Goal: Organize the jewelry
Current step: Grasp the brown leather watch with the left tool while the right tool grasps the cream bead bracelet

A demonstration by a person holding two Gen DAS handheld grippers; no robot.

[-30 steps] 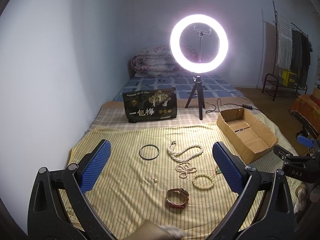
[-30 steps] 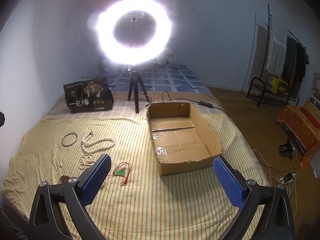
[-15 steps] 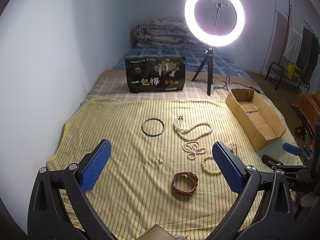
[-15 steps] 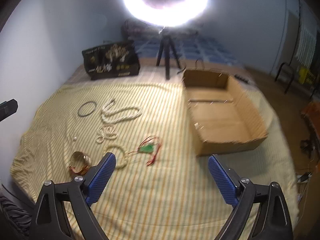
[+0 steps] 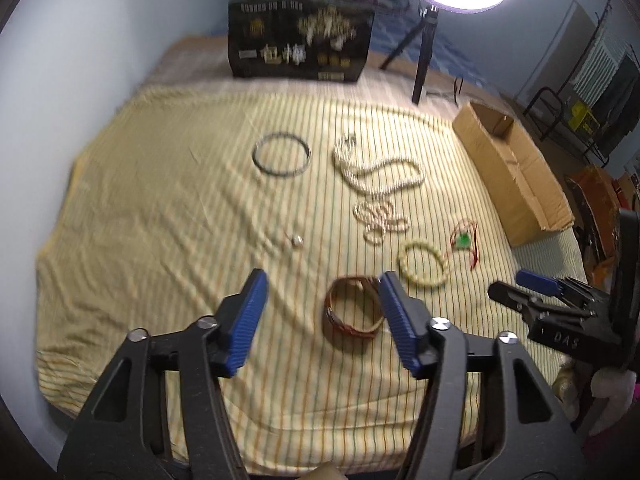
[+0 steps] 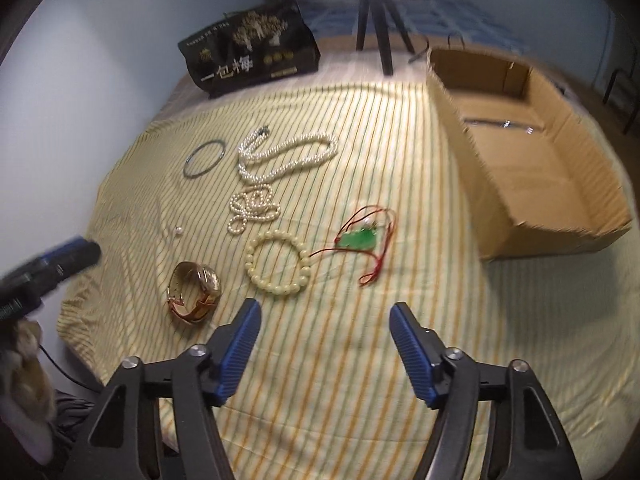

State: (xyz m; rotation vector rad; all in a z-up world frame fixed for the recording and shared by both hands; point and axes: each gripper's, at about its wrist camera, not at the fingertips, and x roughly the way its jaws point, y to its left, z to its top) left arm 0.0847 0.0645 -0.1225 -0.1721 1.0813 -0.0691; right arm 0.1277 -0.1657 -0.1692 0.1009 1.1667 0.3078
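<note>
Jewelry lies on a yellow striped cloth (image 5: 168, 208): a dark bangle (image 5: 281, 154), a long pearl necklace (image 5: 378, 170), a small pearl strand (image 5: 380, 220), a single pearl (image 5: 296, 241), a cream bead bracelet (image 5: 422, 264), a green pendant on red cord (image 5: 464, 240) and a brown-strapped watch (image 5: 352, 312). My left gripper (image 5: 320, 304) is open, just above the cloth, its right finger beside the watch. My right gripper (image 6: 324, 336) is open and empty, near the bead bracelet (image 6: 278, 266) and the pendant (image 6: 358, 238). An open cardboard box (image 6: 520, 152) stands at the right.
A black printed bag (image 5: 300, 44) stands at the back of the cloth. A ring light on a tripod (image 5: 424, 52) stands behind the box (image 5: 512, 176). The watch (image 6: 196, 292) lies near the cloth's left front edge. A clothes rack (image 5: 592, 92) is at far right.
Both grippers have dropped and tilted down toward the cloth. The left has come close to the watch, the right close to the bead bracelet. Both sets of jaws are narrower than before.
</note>
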